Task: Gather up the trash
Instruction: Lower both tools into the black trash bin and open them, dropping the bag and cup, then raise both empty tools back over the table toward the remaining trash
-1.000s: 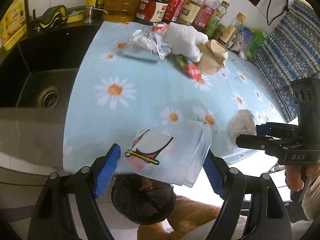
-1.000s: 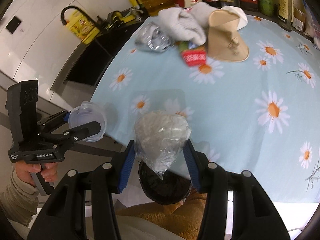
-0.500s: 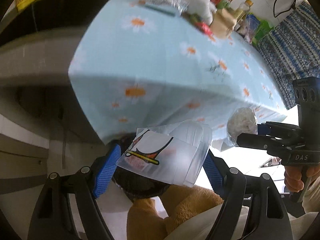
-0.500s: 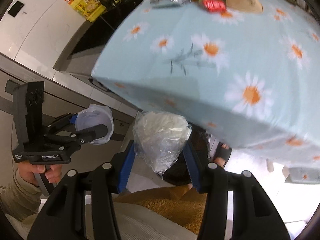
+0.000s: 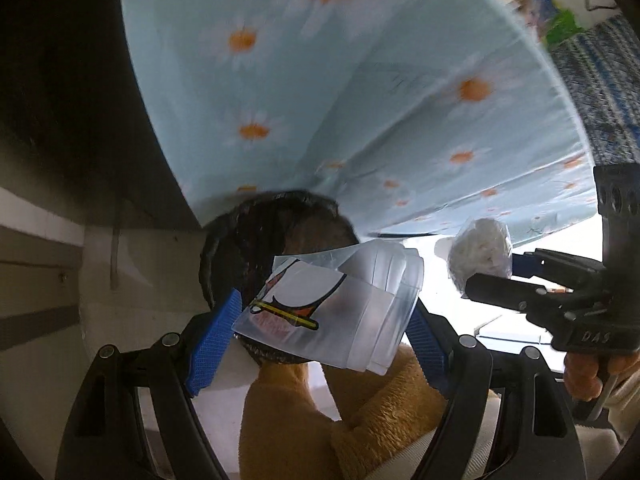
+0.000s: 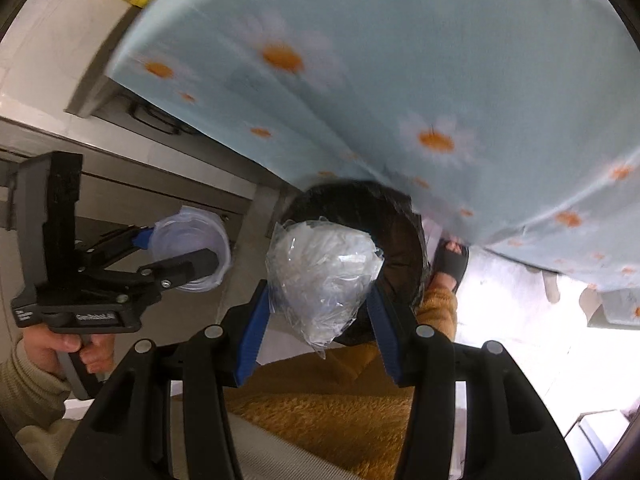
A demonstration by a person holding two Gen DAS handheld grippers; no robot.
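Daisy-print tablecloth (image 5: 360, 92), pale blue with white and orange flowers, fills the upper part of both wrist views and hangs over the table edge. Below that edge sits a round trash bin lined with a black bag (image 6: 404, 240), its open mouth facing up.

In the left wrist view, the left gripper (image 5: 320, 320) is clamped on a clear plastic cup (image 5: 344, 304) lying sideways between its blue pads (image 5: 212, 344). The cup carries a printed label with a yellow and black stripe. It hangs in the air in front of the bin's mouth, with the dark liner (image 5: 256, 236) showing behind it.

In the right wrist view, the right gripper (image 6: 320, 316) is closed on a crumpled clear plastic bag holding white tissue (image 6: 320, 272). The bag bulges above the blue pads (image 6: 252, 332) and tapers to a point beneath them. It too is held in front of the bin opening, just below the hanging cloth.

Each view shows the other gripper off to the side, held in a hand (image 6: 56, 348) by its pistol-style handle. Under both grippers lies mustard-yellow fleece clothing (image 6: 332, 412). A foot in a dark sandal (image 6: 450, 264) stands on the pale floor just right of the bin.
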